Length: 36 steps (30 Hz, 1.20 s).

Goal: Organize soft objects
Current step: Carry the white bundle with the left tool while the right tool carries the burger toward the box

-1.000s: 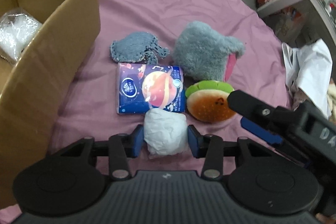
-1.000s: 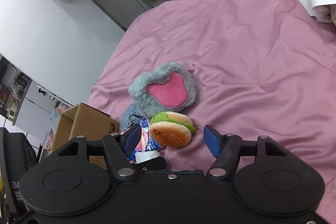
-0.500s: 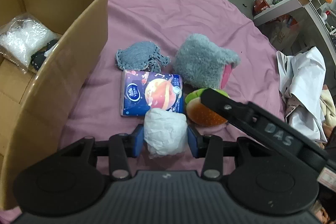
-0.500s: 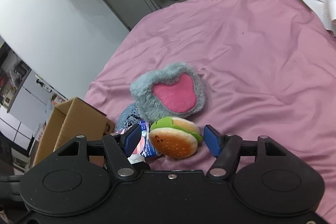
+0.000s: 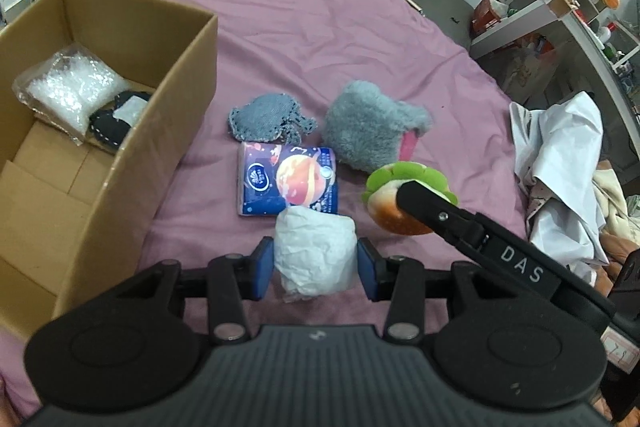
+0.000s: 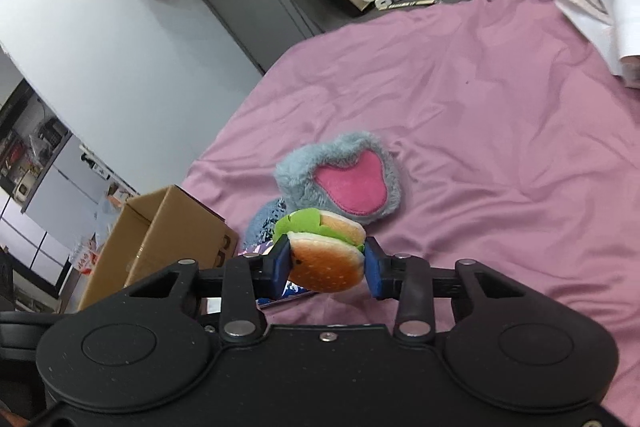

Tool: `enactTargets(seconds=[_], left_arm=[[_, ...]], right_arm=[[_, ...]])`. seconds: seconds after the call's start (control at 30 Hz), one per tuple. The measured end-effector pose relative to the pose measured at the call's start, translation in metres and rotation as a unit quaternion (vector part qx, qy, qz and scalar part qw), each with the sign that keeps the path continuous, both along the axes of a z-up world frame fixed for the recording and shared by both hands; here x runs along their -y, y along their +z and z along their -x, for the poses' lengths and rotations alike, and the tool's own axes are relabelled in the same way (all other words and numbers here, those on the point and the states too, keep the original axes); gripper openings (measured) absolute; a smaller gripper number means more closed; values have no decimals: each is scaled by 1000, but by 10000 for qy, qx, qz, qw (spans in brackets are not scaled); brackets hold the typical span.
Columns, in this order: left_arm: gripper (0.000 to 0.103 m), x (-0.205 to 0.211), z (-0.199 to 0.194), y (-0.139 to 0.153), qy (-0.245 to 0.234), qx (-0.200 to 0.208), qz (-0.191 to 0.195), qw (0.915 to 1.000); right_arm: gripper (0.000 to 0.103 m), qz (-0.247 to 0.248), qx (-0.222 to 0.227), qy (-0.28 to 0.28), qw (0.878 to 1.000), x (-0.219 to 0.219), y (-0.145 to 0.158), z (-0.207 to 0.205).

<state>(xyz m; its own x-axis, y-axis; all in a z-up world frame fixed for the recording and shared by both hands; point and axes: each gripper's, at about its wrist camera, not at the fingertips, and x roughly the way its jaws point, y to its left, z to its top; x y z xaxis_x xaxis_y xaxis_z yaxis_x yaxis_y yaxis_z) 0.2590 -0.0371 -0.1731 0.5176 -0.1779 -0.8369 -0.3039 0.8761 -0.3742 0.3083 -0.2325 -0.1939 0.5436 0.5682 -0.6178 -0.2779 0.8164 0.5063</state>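
Right tool [image 6: 326, 263] around burger plush [image 6: 326, 259]

Left wrist cam looks steeply down over its fingers, close above the pink bedspread [image 5: 320, 27], cardboard box [image 5: 176, 115] at left. Right wrist cam faces shallower twd the far wall. Both share box, burger plush [image 6: 326, 259], grey plush [image 6: 340, 179].

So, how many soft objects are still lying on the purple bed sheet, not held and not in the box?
3: the denim pouch, the grey plush beside it, and the tissue pack in front of both. The held items may hide others.
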Motion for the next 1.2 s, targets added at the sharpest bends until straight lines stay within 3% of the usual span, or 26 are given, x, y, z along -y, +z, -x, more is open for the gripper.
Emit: enactTargets(seconds=[0.3, 0.67, 1.2], left_arm=[[43, -16, 13, 38, -53, 287, -179, 9994], [43, -33, 20, 59, -145, 473, -277, 9984], [43, -80, 27, 87, -94, 686, -534, 9962]], right_arm=[[37, -222, 107, -254, 9994, 8, 15, 4], [37, 65, 113, -221, 9997, 1, 35, 10], [37, -235, 344, -182, 9990, -24, 68, 27]])
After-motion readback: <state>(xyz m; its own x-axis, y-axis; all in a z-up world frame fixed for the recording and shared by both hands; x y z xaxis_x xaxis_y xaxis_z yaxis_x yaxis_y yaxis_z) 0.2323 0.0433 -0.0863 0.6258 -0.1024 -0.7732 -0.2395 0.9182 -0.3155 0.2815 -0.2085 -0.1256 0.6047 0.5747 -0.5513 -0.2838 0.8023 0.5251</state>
